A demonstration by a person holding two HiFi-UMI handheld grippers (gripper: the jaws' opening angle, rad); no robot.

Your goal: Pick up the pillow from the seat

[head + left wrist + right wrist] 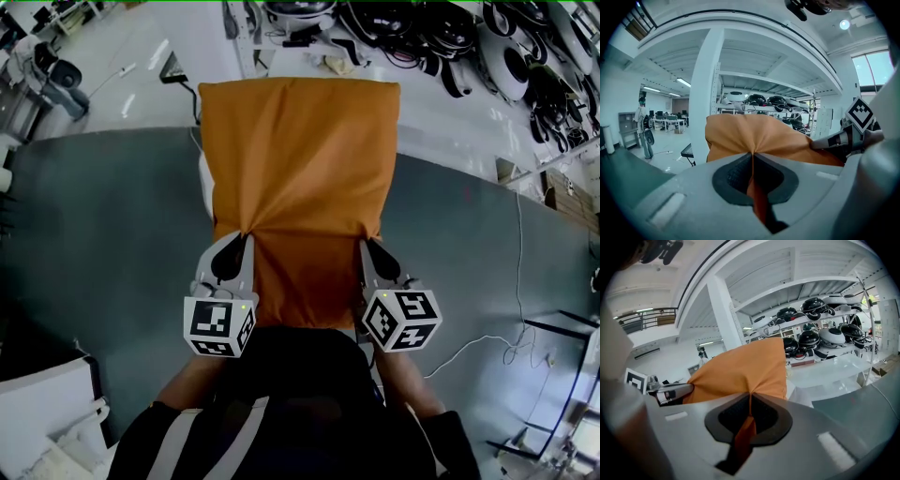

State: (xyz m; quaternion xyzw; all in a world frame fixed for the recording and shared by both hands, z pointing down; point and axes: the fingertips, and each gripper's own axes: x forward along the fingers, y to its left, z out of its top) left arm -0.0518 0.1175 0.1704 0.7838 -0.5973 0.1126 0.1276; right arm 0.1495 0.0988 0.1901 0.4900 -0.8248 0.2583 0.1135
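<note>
- Left claw point(752, 157) is pressed together on a pleat of the orange pillow point(754, 133), and the cloth runs down between its dark pads.
- Right claw point(750, 398) pinches the pillow's other near corner in the same way, with a fold of orange caught between its pads.
- Far off on the right, a shelf rack point(834, 317) holds rounded black and white helmets point(809, 305).
- Held by its near short edge, the pillow sits out ahead of the person over the grey floor point(103, 244). Its long axis runs near to far, and its free short edge points toward the rack.
- It is plain orange cloth, rectangular, and smooth over its far half. Creases fan out from each pinch, and the near edge is drawn in narrower than the far one.
- A white edge point(202, 180) peeks from under its left side; I cannot tell whether they touch.
</note>
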